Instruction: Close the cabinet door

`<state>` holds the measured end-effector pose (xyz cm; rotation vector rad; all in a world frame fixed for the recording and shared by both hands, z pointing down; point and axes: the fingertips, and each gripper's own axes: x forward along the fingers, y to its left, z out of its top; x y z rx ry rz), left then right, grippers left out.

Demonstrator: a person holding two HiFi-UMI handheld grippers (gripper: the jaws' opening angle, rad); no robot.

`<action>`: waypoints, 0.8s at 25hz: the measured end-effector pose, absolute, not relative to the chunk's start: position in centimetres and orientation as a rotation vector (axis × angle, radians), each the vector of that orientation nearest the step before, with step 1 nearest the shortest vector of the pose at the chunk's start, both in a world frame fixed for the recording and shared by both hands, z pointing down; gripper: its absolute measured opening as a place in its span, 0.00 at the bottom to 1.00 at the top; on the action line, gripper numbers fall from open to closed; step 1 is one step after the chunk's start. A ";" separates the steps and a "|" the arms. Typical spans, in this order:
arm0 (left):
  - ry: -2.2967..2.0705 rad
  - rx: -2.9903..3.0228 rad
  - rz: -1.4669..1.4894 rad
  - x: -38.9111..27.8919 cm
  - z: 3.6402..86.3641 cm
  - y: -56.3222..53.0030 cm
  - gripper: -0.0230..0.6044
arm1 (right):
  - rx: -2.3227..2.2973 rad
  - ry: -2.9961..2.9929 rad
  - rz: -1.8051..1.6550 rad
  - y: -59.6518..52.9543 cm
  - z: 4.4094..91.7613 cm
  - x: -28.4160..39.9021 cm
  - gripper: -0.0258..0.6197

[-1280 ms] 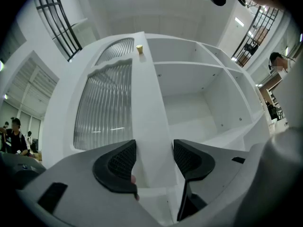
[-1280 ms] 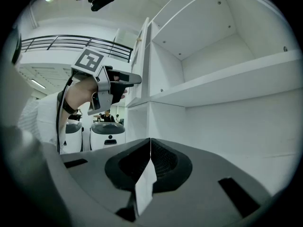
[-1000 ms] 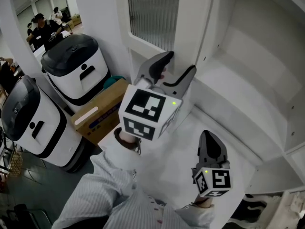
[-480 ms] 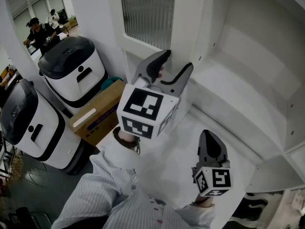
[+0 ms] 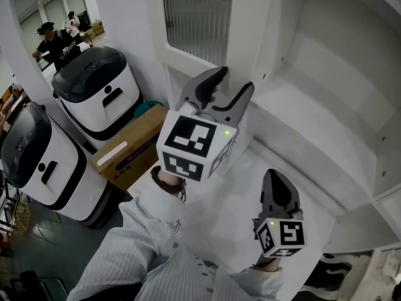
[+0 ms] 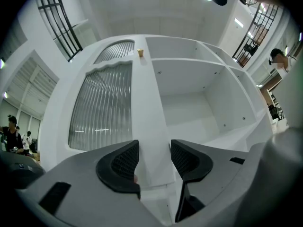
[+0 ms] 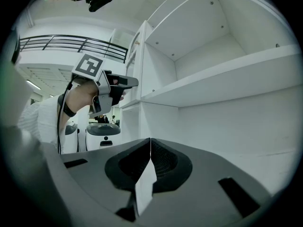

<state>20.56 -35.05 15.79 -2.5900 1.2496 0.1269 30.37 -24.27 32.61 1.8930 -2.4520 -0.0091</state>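
Two claws in play, but only one is doing any work. At the centre of the head view, the left claw (image 5: 233, 83) has its jaws fairly wide, straddling the free edge of the cabinet door (image 5: 199, 17). The jaws have just been closing in. In the left gripper view the door's edge sits between the pads, but it doesn't look clamped yet, since a sliver of gap shows on the right side. Lower right, the right claw (image 5: 276, 187) is pinched together with nothing in it, parked in front of the open cabinet (image 5: 326, 99).

My take on doing this well:
- Finish the squeeze on the white frame, not the ribbed glass panel (image 6: 102, 108).
- Swing the door along its hinge arc instead of shoving it straight.
- Let go before the inner jaw gets trapped against the cabinet.
- Keep the right claw out of the door's path.

Count:
- one door
- one glass panel
- one cabinet
- two white machines with dark lids, one upper left (image 5: 100, 89) and one at the left edge (image 5: 37, 162)
- one cardboard box (image 5: 128, 149) beside them
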 end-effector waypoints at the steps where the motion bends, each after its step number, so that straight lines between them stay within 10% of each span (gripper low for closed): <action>1: 1.243 -2.593 0.122 20.6 15.8 -34.9 0.38 | 1.894 -2.452 -0.013 -24.2 32.5 30.4 0.06; 20: 1.174 -2.704 0.078 20.5 19.7 -28.0 0.24 | 1.875 -2.478 -0.069 -21.1 31.1 29.2 0.06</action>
